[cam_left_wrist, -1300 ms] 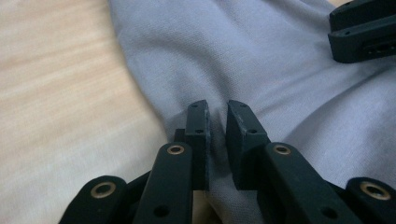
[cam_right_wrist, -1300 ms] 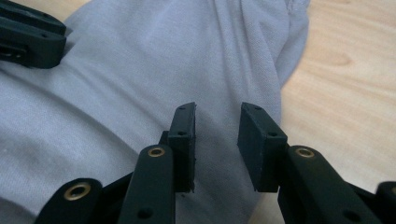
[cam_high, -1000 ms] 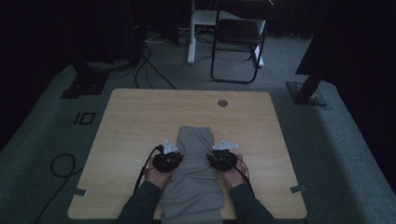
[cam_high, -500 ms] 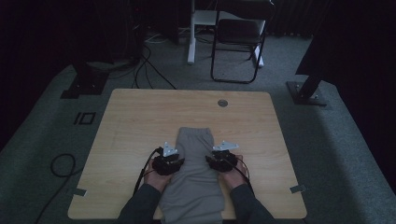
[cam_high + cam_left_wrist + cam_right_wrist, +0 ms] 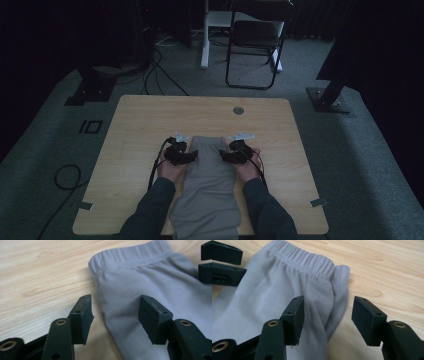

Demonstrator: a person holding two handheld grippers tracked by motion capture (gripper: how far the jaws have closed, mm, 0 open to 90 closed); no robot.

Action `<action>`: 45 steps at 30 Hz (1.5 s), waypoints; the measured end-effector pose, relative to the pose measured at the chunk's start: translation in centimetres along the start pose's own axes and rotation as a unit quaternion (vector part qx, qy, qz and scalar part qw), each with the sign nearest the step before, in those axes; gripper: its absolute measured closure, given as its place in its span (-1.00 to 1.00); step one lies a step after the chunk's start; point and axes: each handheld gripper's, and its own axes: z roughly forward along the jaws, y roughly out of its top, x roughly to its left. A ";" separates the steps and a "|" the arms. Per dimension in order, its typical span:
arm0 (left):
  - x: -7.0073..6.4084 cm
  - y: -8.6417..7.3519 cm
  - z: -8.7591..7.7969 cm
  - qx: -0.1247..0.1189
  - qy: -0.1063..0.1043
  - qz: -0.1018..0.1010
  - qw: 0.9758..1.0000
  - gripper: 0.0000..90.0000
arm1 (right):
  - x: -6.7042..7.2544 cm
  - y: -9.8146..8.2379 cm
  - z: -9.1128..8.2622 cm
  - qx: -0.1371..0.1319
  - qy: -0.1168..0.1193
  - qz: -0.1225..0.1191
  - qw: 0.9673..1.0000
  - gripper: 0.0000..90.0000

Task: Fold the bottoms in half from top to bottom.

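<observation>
I am holding my left hand-held gripper (image 5: 191, 155) at the left edge of the grey trousers (image 5: 209, 185) and my right hand-held gripper (image 5: 226, 155) at their right edge, both near the waistband end. The trousers are lying folded lengthwise on the wooden tabletop (image 5: 140, 125), with the elastic waistband (image 5: 130, 255) pointing away from me and the legs running back toward me between my forearms, reaching the near edge of the tabletop.

In the left gripper view, my left jaws are standing wide apart, having just been opening. The side fold of the trousers (image 5: 150, 282) is lying between them, yet neither pad is pressing on the cloth; one jaw is hanging over bare wood, the other over the fabric. The tip of my other hand-held gripper is showing at the far right edge of that view.

In the right gripper view, my right jaws are also parted and have just been opening. The right fold of the trousers (image 5: 287, 285), below the gathered waistband (image 5: 312, 263), is sitting between them, loose and ungripped.

Beyond the tabletop, a folding chair (image 5: 255, 40) is standing on the grey carpet, with cables (image 5: 160, 70) trailing across the floor to its left.
</observation>
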 end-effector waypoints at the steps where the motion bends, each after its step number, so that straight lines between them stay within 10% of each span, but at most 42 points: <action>1: 0.0 0.0 0.4 0.004 0.003 0.001 1.000 -0.02 | 0.1 0.2 0.7 0.008 -0.003 -0.002 1.000 -0.02; 7: -0.5 0.2 1.1 0.002 0.026 0.027 0.999 0.16 | -0.1 0.6 2.6 0.024 -0.018 -0.009 1.000 0.19; 11: -0.4 0.7 1.4 0.003 0.001 0.026 1.000 0.69 | -0.4 1.3 3.0 0.027 -0.003 0.006 1.000 0.87; 17: 0.3 2.0 1.2 0.008 0.002 0.020 1.000 0.90 | -1.6 2.2 3.3 0.029 0.016 0.032 0.999 0.95; 27: 0.6 8.7 -4.1 -0.095 0.012 0.034 0.995 0.90 | -3.4 8.6 -1.6 -0.072 0.024 0.024 0.997 0.95; 34: 0.5 13.5 -8.9 -0.163 0.021 0.056 0.985 0.90 | -3.3 12.5 -5.8 -0.149 0.025 0.002 0.989 0.95; 45: -1.5 9.3 -11.9 -0.151 -0.012 0.093 0.984 0.89 | -0.3 9.4 -8.9 -0.131 0.052 -0.045 0.989 0.94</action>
